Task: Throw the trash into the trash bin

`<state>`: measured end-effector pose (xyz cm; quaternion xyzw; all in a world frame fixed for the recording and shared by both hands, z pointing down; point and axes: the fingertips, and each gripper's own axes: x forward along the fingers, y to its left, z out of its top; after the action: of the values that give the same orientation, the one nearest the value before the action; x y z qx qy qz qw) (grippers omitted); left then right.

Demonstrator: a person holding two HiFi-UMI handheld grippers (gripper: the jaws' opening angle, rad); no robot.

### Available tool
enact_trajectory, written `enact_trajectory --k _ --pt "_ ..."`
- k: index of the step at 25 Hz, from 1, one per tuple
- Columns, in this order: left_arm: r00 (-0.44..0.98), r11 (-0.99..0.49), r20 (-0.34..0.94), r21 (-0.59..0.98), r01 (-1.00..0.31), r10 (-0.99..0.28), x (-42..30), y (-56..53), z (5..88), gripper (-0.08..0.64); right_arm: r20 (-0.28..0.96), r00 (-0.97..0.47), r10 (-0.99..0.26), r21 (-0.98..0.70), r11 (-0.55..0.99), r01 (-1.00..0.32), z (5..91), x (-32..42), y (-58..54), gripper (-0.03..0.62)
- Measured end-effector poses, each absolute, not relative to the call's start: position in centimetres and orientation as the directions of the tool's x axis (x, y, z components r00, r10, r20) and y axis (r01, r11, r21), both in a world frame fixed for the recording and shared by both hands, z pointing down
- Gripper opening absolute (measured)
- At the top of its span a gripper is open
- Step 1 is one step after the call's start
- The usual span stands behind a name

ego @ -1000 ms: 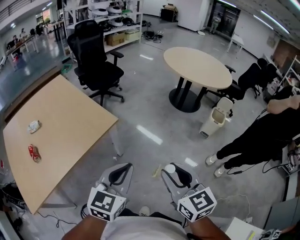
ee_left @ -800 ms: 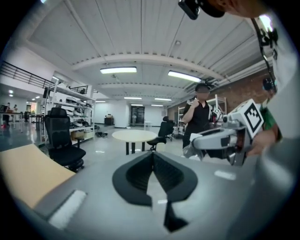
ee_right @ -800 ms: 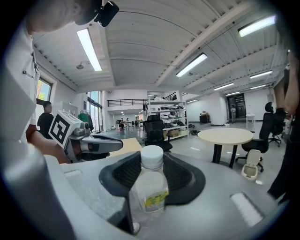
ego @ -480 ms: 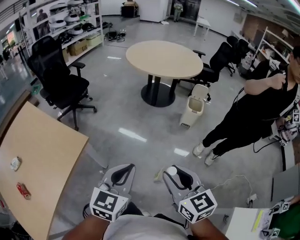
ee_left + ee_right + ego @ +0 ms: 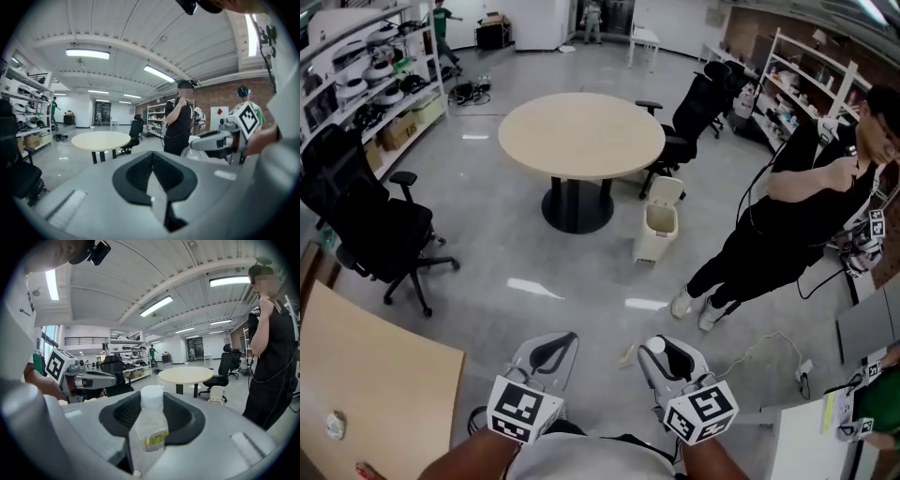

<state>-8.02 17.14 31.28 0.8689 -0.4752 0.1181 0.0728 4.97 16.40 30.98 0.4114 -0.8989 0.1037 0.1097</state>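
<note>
The right gripper (image 5: 666, 359) clamps a bottle (image 5: 149, 425) between its jaws, cap up — a hold that should keep it steady on the way to the bin (image 5: 659, 230). The bin stands well ahead on the glossy grey floor (image 5: 516, 281), just beside the round table (image 5: 581, 136). The bottle is clear, smooth plastic, cylindrical, with a white cap and a yellow-green label. The left gripper (image 5: 551, 352), jaws pressed together on nothing, hangs alongside, apparently idle. The bin is cream plastic — its lid raised.

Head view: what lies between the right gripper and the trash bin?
Only bare grey floor with a light glare separates the right gripper, holding the bottle, from the trash bin; the head view shows this.
</note>
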Motion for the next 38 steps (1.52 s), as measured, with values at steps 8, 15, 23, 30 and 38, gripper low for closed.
enact_trajectory --k 8,15,23,30,38 --pt "0.605 -0.616 0.235 0.033 -0.787 -0.761 -11.5 10.8 30.0 0.008 0.282 -0.537 -0.795 -0.08 0.539 -0.839 29.5 2.6 12.2 0.147" --pt "0.65 -0.653 0.232 0.072 -0.754 -0.724 -12.0 8.5 30.9 0.008 0.293 -0.503 -0.813 -0.051 0.512 -0.858 29.4 1.2 10.6 0.149" --pt "0.666 -0.672 0.256 0.077 -0.736 -0.7 -11.2 5.1 31.5 0.008 0.296 -0.481 -0.825 -0.069 0.483 -0.873 30.2 2.6 7.7 0.149" --pt "0.661 -0.673 0.272 0.062 -0.737 -0.699 -9.1 0.0 32.6 0.008 0.279 -0.491 -0.825 -0.08 0.49 -0.868 31.4 4.3 1.9 0.147" --pt "0.657 -0.675 0.289 0.047 -0.736 -0.696 -3.9 -7.3 32.4 0.008 0.257 -0.489 -0.834 -0.093 0.482 -0.871 31.1 9.0 -5.1 0.147"
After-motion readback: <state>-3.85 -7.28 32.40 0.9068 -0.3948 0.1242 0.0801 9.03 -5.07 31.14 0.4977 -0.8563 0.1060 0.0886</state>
